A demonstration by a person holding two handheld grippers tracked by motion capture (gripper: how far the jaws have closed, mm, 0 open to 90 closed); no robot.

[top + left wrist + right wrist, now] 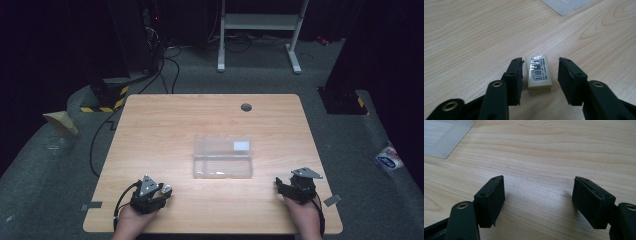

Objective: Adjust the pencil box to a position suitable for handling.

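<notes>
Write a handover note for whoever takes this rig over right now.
Left gripper: jaws around the eraser on the table, near the front left edge. One pad is at its side, the other is apart from it, so no grip yet.
Right gripper: open, nothing between the jaws, resting at the front right.
Clear box: mid-table, beyond both grippers.
Done: left jaws placed around the eraser.
Left: close on it and lift; likely it goes to the box.

Eraser (539,72): cream rubber, glossy film wrap, printed paper label. Table (165,130): matt light wood grain. Box (223,157): clear smooth plastic. Left gripper (540,75) pads (568,80): matt black rubber.
</notes>
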